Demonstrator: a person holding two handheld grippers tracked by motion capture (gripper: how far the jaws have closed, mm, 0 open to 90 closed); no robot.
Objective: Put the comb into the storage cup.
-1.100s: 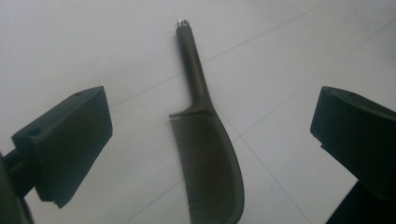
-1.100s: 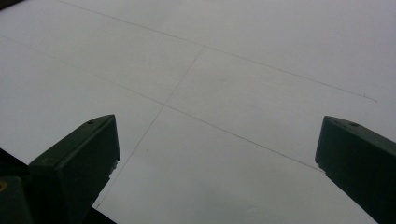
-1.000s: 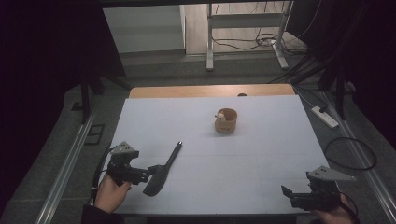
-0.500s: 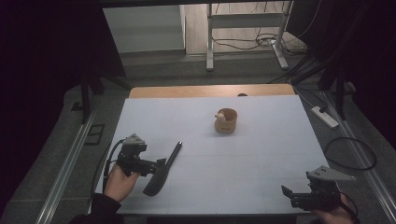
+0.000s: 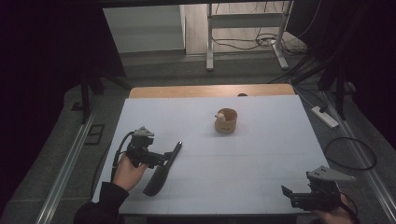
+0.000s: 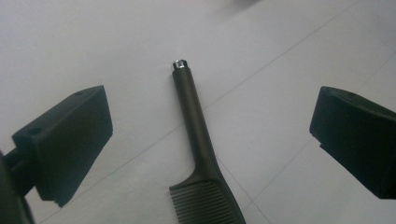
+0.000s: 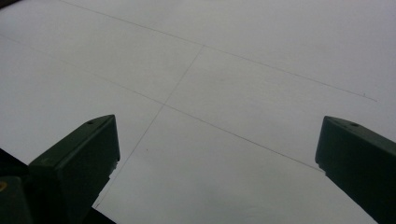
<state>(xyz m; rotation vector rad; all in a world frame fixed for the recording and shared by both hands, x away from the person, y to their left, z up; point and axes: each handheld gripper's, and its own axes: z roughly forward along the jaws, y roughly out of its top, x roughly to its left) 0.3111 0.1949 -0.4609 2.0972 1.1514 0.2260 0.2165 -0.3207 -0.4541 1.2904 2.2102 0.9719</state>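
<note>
the left tongs [image 5: 164, 159] sit at the near left of the white worktop [image 5: 261, 154], held in the person's left hand [image 5: 128, 170], with a cable looping back from them toward the edge. they are spread wide, with nothing pinched between them. in the left gripper view the two black jaws stand far apart at either side, and the comb [image 6: 198, 149] lies flat on the sheet in the gap between them, touching neither. its slim handle points away from the camera and ends in a small metal tip; the toothed part begins at the bottom of that view. from the high view the comb [image 5: 162, 170] is a dark shape lying at a slant just beside the left tongs, its handle toward the middle of the worktop and its broad end toward the near edge.

the right tongs [image 5: 287, 193] are at the near right corner, well apart from the comb, held low over the sheet with a grey three-cornered plate on top. they too are spread, and the right gripper view shows bare white sheet with faint ruled lines between the jaws.

a small wooden cup [image 5: 225, 121] stands upright farther back, near the middle of the worktop, with something pale at its rim that is too small to make out.
</note>
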